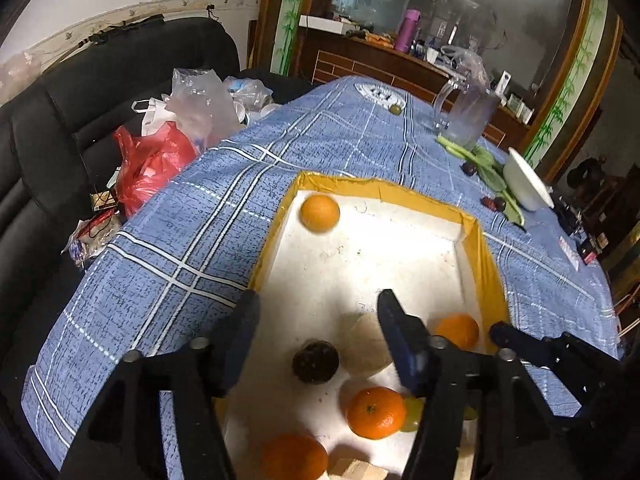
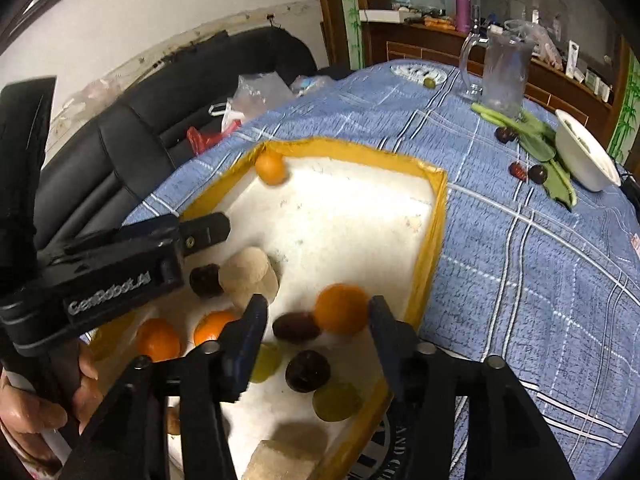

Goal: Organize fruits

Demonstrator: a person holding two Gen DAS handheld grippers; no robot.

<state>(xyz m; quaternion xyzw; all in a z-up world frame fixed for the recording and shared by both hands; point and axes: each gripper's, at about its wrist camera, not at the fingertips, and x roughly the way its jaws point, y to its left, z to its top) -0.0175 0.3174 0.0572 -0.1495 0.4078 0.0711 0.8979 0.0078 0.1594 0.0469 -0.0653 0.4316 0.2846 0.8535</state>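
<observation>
Both grippers angled down over the fruit tray

The left gripper (image 1: 316,332) and right gripper (image 2: 318,320) tilt downward above the yellow-rimmed tray (image 2: 438,216) on the surface, jaws apart, gripping nothing. Oranges (image 2: 341,309), dark plums (image 2: 307,371) and green grapes (image 2: 335,400) lie loose in the tray; one orange (image 1: 319,213) sits alone in the far corner.

Fruits (image 2: 340,314) in tray (image 2: 438,216) on table (image 2: 540,280)

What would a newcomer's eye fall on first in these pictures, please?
Probably the yellow-rimmed white tray on the blue checked tablecloth, with oranges and dark fruits scattered inside, one orange alone in its far corner. Next, both black grippers hanging over the near end, jaws open and empty, with a white bowl far right.
</observation>
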